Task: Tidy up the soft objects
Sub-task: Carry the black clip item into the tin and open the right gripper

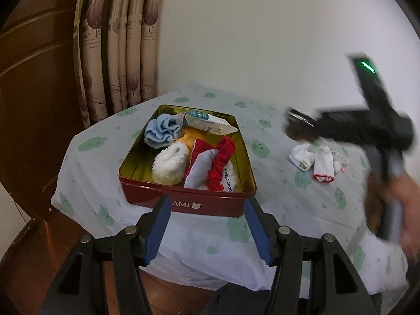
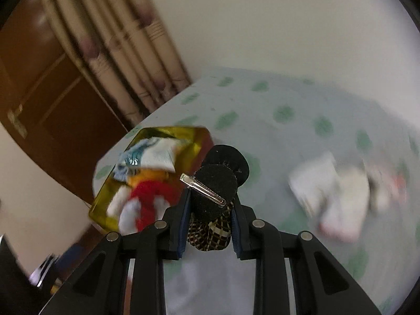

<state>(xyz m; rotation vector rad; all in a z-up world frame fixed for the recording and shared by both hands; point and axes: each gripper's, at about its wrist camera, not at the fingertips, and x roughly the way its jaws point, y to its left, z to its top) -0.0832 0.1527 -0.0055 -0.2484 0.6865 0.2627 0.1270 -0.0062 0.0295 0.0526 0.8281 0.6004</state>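
Both views are dim and warm, lit by soft indoor light with no hard shadows. The left wrist view is mostly sharp: the tin [image 1: 187,197] and its contents read clearly, but the right gripper [image 1: 296,120] is smeared by motion, a green light streaking on it. The right wrist view is blurred throughout; only the hair clip [image 2: 203,189] between its fingers is crisp, glinting. Fisheye bending curves the curtain [image 1: 118,52], and black vignetting rings both frames.
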